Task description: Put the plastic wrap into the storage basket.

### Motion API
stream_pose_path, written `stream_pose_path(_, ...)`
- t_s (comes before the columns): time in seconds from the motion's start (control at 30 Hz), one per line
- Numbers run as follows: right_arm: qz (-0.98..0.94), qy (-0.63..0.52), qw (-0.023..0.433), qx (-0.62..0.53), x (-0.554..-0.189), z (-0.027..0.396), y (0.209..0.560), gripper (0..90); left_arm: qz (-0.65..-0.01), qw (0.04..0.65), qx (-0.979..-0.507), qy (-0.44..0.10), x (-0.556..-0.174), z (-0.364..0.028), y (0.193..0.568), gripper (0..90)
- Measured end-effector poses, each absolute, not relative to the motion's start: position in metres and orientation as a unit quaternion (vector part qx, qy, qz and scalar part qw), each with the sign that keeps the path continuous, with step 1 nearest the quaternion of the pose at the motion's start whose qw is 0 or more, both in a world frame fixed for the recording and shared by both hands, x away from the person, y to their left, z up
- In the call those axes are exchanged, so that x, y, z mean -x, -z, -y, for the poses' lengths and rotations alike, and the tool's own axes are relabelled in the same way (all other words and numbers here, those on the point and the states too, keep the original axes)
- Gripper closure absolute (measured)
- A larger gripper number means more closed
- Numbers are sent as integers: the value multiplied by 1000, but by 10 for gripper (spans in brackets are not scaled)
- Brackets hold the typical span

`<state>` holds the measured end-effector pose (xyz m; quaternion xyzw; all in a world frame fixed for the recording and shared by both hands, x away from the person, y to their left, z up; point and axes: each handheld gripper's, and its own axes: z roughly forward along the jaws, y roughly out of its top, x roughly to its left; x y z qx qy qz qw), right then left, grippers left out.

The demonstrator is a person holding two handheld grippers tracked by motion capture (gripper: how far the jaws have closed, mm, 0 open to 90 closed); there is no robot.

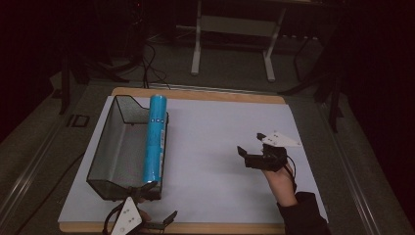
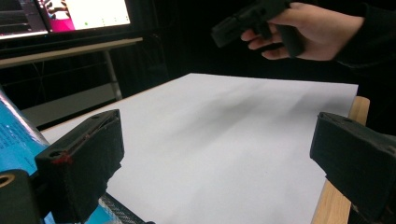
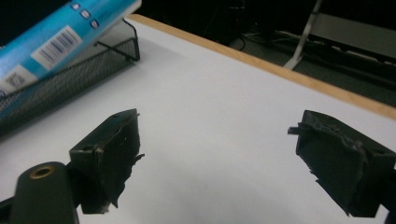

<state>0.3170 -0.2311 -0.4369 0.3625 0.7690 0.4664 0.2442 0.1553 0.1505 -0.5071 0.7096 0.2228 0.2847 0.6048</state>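
A long blue tube [image 1: 157, 139] with a barcode label lies tilted along the right rim of a black mesh basket [image 1: 112, 152] at the table's left. My left gripper [image 1: 161, 200] is at the front edge, just in front of the basket's near right corner. It is open and holds nothing. In the left gripper view the wide-apart jaws [image 2: 219, 140] frame bare white table, with the tube [image 2: 14, 140] at the left edge. My right gripper [image 1: 250, 143] hovers open over the right half of the table. In the right gripper view its jaws [image 3: 219, 140] are empty, and the tube [image 3: 60, 37] and basket [image 3: 70, 77] sit upper left.
A white sheet [image 1: 220, 147] covers the wooden table [image 1: 195, 93]. In the left gripper view the other hand [image 2: 308, 28] holds its gripper above the far side, and a lit monitor [image 2: 84, 11] stands behind. Desk legs [image 1: 195, 49] and cables lie on the dark floor beyond.
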Motion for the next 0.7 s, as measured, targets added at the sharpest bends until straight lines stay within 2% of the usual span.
stream_pose_path(0.53,-779,-450,219,-377,-277,256,487,133,-222,602,-714,-282,-156,-149,508,31)
stream_pose_path(0.7,-778,-444,228,-381,-267,264,499,133,-224,603,-713,-279,-156,-148,509,31)
